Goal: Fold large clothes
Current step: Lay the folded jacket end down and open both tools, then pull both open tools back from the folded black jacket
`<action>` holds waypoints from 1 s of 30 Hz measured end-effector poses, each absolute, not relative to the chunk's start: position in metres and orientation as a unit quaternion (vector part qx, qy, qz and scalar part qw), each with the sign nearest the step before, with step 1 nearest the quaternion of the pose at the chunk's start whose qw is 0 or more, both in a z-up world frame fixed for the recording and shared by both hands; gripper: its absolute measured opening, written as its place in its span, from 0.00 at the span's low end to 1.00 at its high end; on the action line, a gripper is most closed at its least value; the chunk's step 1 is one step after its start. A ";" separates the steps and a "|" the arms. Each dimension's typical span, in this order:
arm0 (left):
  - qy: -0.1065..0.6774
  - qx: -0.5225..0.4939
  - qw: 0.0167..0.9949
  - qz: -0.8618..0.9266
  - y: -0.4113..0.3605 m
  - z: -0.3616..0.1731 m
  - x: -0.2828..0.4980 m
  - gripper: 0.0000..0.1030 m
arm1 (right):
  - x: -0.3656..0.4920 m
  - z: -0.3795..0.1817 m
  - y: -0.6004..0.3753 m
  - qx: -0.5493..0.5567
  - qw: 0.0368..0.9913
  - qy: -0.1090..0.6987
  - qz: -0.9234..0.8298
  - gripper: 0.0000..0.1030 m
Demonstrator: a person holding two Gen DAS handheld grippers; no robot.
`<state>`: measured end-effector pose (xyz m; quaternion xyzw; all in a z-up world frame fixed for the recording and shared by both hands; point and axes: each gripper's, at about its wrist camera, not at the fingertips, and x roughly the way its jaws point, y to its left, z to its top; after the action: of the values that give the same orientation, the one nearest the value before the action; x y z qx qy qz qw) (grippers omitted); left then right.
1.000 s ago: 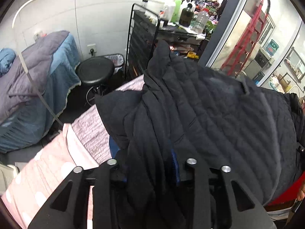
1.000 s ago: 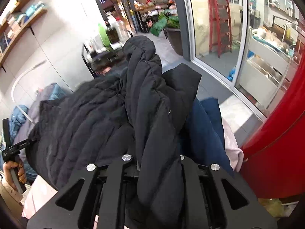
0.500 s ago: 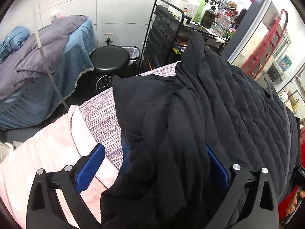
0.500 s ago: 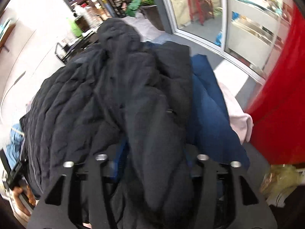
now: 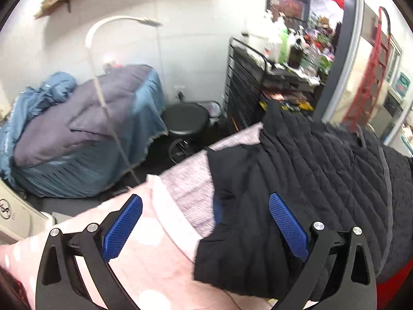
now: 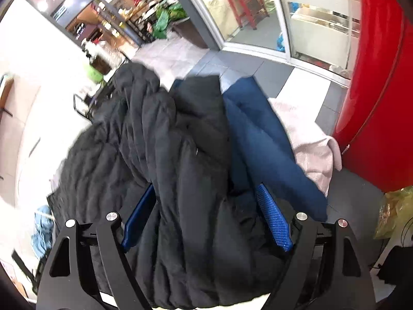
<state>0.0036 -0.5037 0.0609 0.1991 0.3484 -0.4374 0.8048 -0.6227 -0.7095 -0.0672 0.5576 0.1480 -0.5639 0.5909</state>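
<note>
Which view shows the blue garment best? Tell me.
The right wrist view: the blue garment lies in long folds right of the black quilted jacket. The left wrist view shows only a blue sliver under the jacket's edge.

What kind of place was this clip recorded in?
Probably a small beauty or massage shop: a covered treatment bed under an arched lamp, a round black stool, a cart of bottles, and a glass storefront.

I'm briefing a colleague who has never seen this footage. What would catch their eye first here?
The black quilted jacket dominates, heaped across the middle of both views over a pink spotted cover. Both the left gripper and the right gripper stand open, blue pads spread. A navy garment lies right of the jacket, beside a glossy red surface.
</note>
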 end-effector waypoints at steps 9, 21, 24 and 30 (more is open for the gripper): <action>0.371 0.164 0.809 -0.426 -0.470 0.083 -0.005 0.94 | -0.630 -0.027 -0.698 0.528 0.575 0.151 -0.606 0.80; 0.341 0.265 0.759 -0.486 -0.482 0.087 -0.106 0.94 | -0.538 0.013 -0.665 0.395 0.665 0.280 -0.568 0.84; 0.333 0.281 0.752 -0.494 -0.485 0.090 -0.126 0.94 | -0.515 0.018 -0.653 0.371 0.682 0.311 -0.548 0.84; 0.336 0.312 0.740 -0.491 -0.488 0.090 -0.146 0.94 | -0.484 0.025 -0.630 0.327 0.697 0.357 -0.530 0.89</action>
<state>-0.1456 -0.4880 0.0899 0.3125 0.3357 -0.4913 0.7405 -0.4843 -0.6300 0.0246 0.3266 0.3567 -0.5299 0.6966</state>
